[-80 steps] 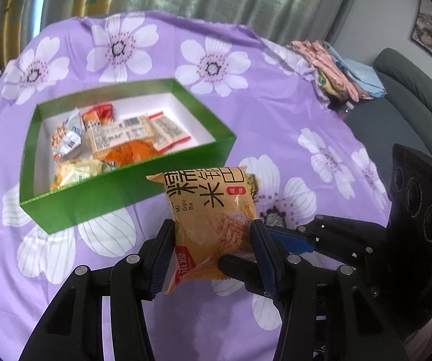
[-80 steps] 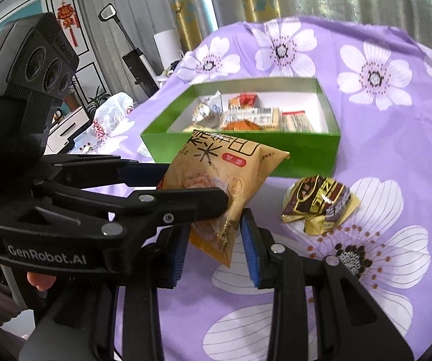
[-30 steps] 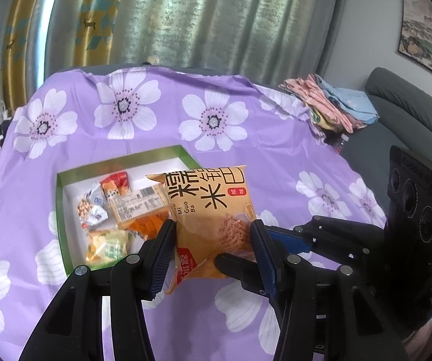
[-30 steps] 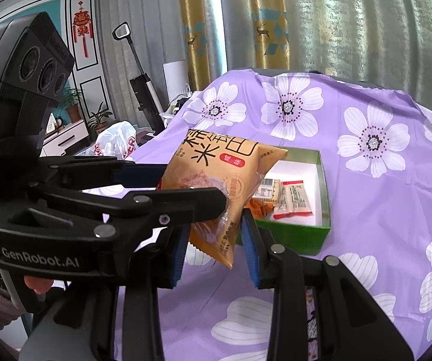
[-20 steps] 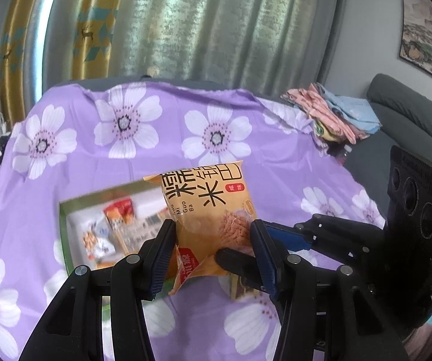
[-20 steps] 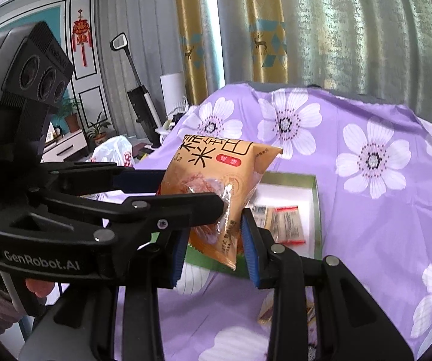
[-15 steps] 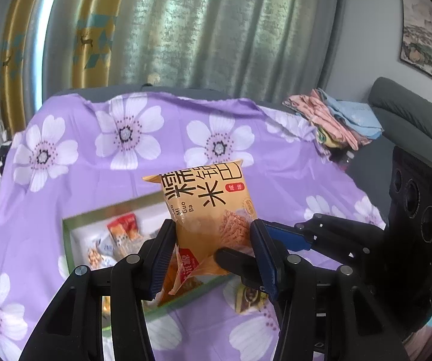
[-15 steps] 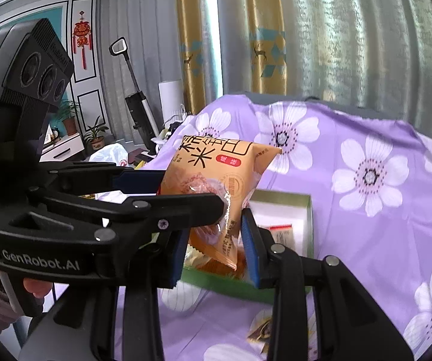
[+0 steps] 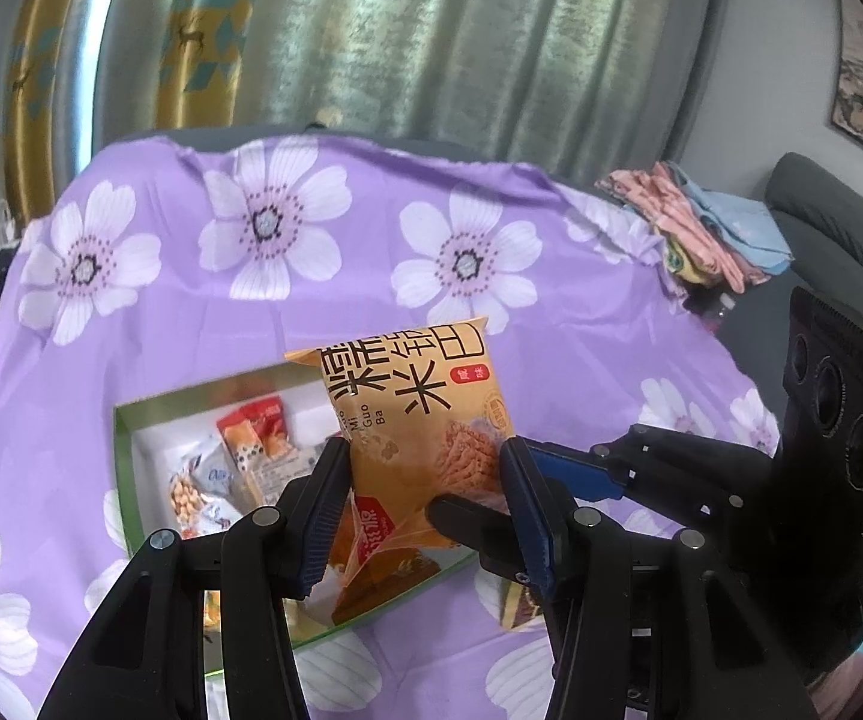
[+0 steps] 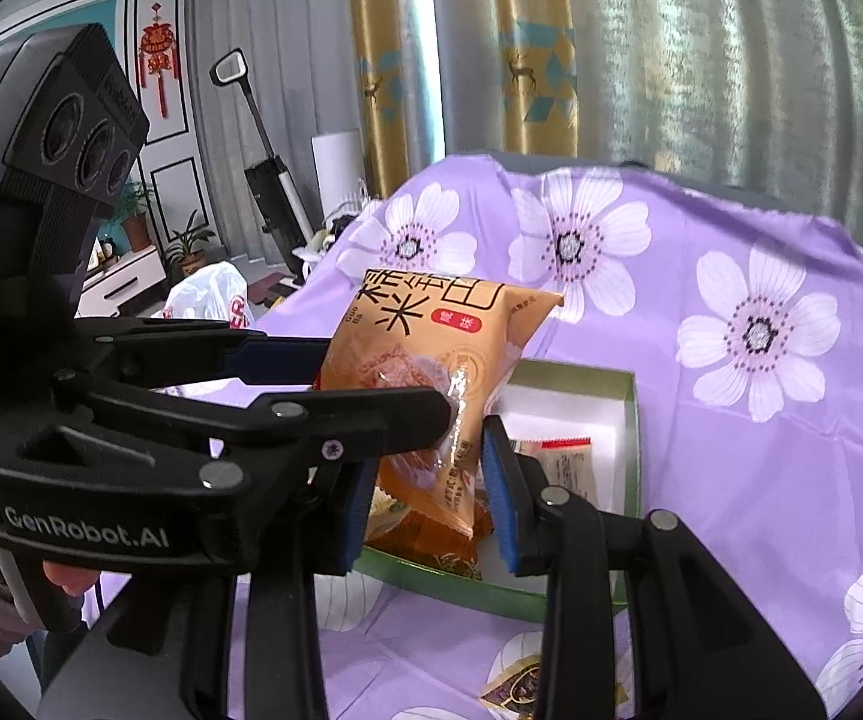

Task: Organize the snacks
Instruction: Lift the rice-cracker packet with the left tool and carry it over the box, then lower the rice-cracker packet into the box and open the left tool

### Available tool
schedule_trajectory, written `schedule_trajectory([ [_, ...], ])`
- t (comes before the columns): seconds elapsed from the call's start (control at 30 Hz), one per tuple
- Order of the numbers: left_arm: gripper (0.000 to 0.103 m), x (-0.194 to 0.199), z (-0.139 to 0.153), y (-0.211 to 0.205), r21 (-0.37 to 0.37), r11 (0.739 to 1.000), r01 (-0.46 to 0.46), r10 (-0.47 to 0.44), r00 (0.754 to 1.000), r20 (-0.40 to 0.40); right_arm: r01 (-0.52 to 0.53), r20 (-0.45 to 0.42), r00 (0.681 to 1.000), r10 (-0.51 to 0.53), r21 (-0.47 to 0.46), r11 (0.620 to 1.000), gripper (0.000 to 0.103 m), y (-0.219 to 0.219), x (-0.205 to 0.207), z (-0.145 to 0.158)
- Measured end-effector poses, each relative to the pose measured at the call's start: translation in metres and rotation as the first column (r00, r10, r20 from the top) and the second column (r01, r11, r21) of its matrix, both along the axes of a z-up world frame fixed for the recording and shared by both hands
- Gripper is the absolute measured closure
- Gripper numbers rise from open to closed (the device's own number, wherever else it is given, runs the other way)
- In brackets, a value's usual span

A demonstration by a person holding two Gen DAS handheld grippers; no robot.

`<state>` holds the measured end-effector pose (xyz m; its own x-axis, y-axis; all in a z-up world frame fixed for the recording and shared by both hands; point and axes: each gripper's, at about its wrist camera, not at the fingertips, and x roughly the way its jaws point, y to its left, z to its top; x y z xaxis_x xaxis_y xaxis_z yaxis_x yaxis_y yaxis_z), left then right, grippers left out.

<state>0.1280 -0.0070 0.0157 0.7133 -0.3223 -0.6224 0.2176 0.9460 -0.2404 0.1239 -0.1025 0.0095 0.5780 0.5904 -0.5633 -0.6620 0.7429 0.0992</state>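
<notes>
Purple flowered cloth (image 9: 335, 324) under my green box (image 10: 632, 420).
Both my left gripper (image 9: 425, 501) and right gripper (image 10: 425, 480) pinch the orange snack bag (image 9: 425, 414) above it.

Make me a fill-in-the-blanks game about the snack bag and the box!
1. The orange snack bag is pinched by ____ grippers at once.
2. The box on the table has ____ walls.
3. The tablecloth is purple with white ____.
4. A dark-wrapped snack lies ____ the box, on the cloth.

Missing words: two; green; flowers; outside
</notes>
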Motion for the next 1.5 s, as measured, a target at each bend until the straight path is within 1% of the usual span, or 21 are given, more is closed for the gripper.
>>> schedule_trajectory([
  [0.23, 0.052, 0.009, -0.02, 0.005, -0.012, 1.0, -0.011, 0.011, 0.999, -0.044, -0.005, -0.048, 0.999, 0.004, -0.017, 1.0, 0.068, 0.006, 0.01, -0.019],
  [0.53, 0.052, 0.019, -0.039, 0.01, -0.025, 0.999, -0.023, 0.021, 0.997, -0.081, -0.011, -0.087, 0.996, 0.007, -0.047, 0.999, 0.068, 0.013, 0.021, -0.035],
  [1.13, 0.052, 0.035, -0.059, 0.02, -0.041, 0.998, -0.039, 0.033, 0.99, -0.136, -0.022, -0.147, 0.989, 0.009, -0.091, 0.996, 0.068, 0.023, 0.033, -0.053],
  [1.5, 0.052, 0.043, -0.069, 0.022, -0.036, 0.998, -0.051, 0.044, 0.985, -0.17, -0.031, -0.181, 0.983, 0.007, -0.132, 0.991, 0.067, 0.031, 0.039, -0.062],
])
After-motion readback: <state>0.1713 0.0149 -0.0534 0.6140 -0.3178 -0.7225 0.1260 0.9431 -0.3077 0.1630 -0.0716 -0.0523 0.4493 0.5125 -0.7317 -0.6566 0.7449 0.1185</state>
